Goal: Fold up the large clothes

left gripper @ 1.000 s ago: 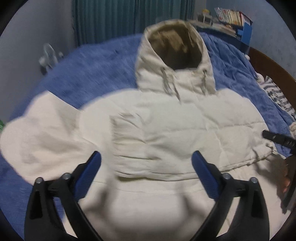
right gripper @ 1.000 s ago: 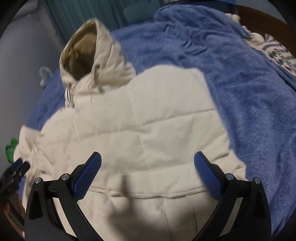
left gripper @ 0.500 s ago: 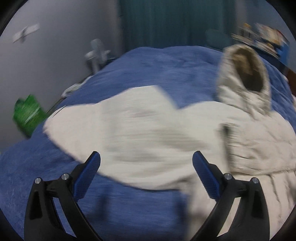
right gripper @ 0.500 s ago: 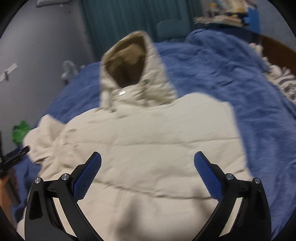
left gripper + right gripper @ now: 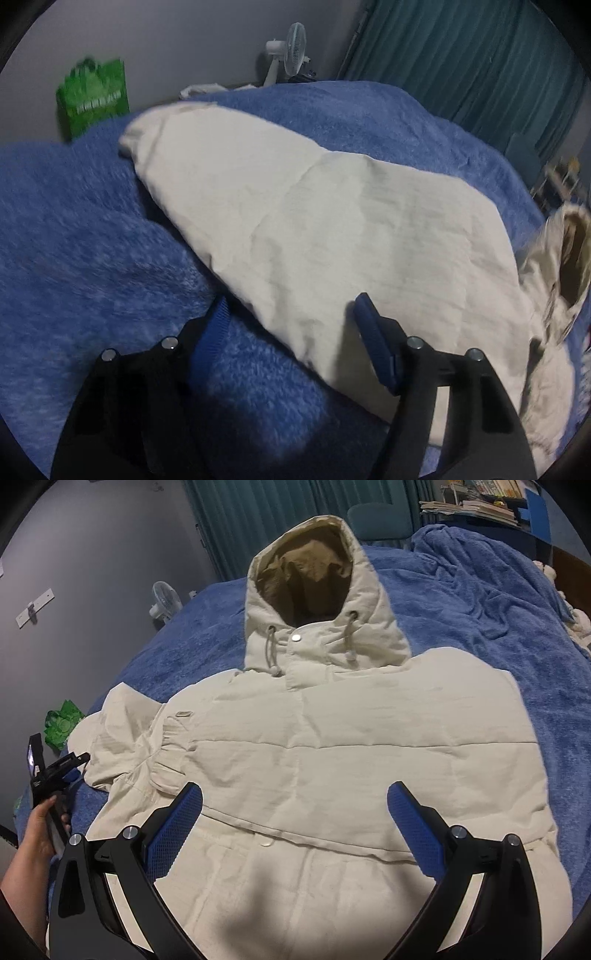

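Beside blanket (image 5: 92,236): fan (image 5: 291,44), green bag (image 5: 94,98); sleeve (image 5: 295,206) between left fingers (image 5: 373,328).

Room light is dim and cool in both my wrist views. Strong fisheye bending, with black vignette corners. Left wrist view: motion blur smears the green bag (image 5: 93,96) far left and the hood (image 5: 570,254) at the right edge; the sleeve (image 5: 325,229) is fairly sharp. Right wrist view is sharp. My right gripper (image 5: 295,812) casts a soft shadow on the near jacket (image 5: 351,746) hem, so light comes from behind me. No glare.
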The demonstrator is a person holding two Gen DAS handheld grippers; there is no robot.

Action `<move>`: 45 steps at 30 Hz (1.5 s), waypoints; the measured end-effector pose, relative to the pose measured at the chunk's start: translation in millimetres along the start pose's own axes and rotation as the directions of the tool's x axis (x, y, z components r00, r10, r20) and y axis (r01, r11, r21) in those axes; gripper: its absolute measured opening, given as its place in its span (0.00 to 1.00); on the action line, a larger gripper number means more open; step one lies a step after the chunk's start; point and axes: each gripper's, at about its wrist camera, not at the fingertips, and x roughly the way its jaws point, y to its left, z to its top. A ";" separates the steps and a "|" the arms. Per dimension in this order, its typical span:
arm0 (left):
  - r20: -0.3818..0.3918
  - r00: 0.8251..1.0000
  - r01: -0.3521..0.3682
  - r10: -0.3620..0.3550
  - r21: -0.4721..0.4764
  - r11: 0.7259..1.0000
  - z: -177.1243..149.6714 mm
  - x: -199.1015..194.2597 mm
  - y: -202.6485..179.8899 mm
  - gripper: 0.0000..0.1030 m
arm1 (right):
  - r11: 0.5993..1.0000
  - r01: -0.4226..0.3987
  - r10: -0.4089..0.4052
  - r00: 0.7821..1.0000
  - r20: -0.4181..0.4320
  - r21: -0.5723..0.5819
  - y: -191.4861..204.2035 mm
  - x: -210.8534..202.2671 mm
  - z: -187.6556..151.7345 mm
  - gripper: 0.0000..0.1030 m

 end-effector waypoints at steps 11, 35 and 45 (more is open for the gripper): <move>0.202 0.976 0.092 -0.087 -0.018 0.996 10.8 -38.3 -5.5 0.10 | 1.000 -0.007 0.007 1.000 -0.008 -0.030 5.9 -0.2 -2.7 0.94; 0.024 0.792 0.454 -0.610 0.645 0.614 -90.8 -149.9 -248.1 0.07 | 0.999 0.034 -0.035 0.998 0.043 0.025 -16.5 -21.4 13.5 0.94; -0.332 0.748 0.650 -0.575 0.546 0.529 -140.4 -112.6 -256.3 0.68 | 0.997 0.038 -0.041 0.998 0.040 0.065 -20.0 -25.8 20.0 0.94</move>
